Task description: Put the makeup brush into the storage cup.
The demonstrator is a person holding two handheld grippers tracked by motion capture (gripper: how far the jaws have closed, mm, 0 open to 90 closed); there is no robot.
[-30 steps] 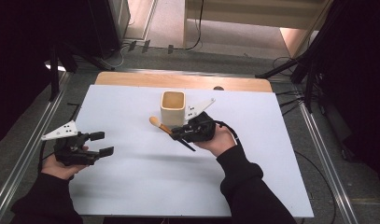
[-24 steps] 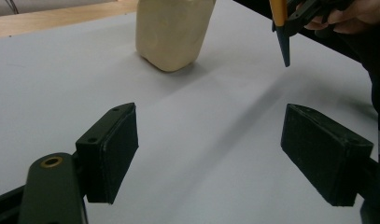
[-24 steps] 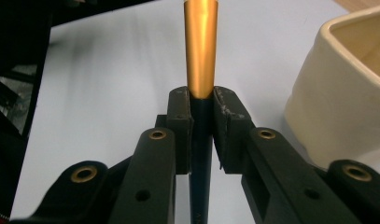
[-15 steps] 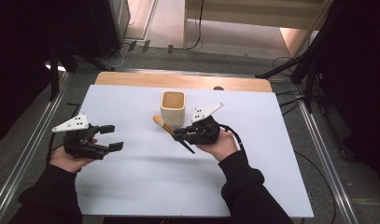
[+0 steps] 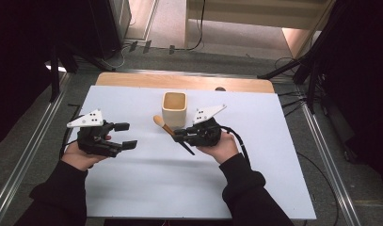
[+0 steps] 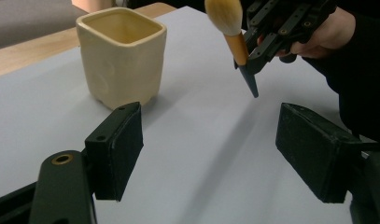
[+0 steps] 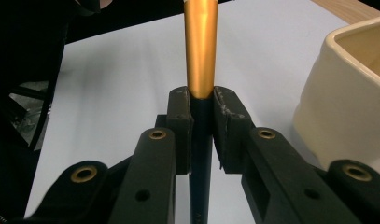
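Observation:
A cream square ceramic cup (image 5: 174,107) (image 6: 120,55) (image 7: 351,93) stands upright on the white table sheet (image 5: 132,183). A makeup brush (image 5: 168,130) (image 6: 234,35) (image 7: 200,51) with tan bristles, a gold ferrule and a dark handle is clamped in my right gripper (image 5: 179,135) (image 7: 201,107), which is shut on it just left of the cup's front. The brush is held off the sheet, bristles pointing toward the cup's left side. My left gripper (image 5: 126,135) (image 6: 225,149) hovers open and empty at the left of the sheet, jaws aimed toward the cup and brush.
A wooden strip (image 5: 132,81) runs along the table's far edge. Metal rails (image 5: 19,169) flank the table on both sides. Dark stands and cables (image 5: 316,70) sit on the floor beyond the right corner. A cable (image 5: 241,143) trails from the right gripper.
The left gripper has risen a little and shifted right toward the middle. The right gripper with the brush has drawn slightly toward the person and down from the cup.

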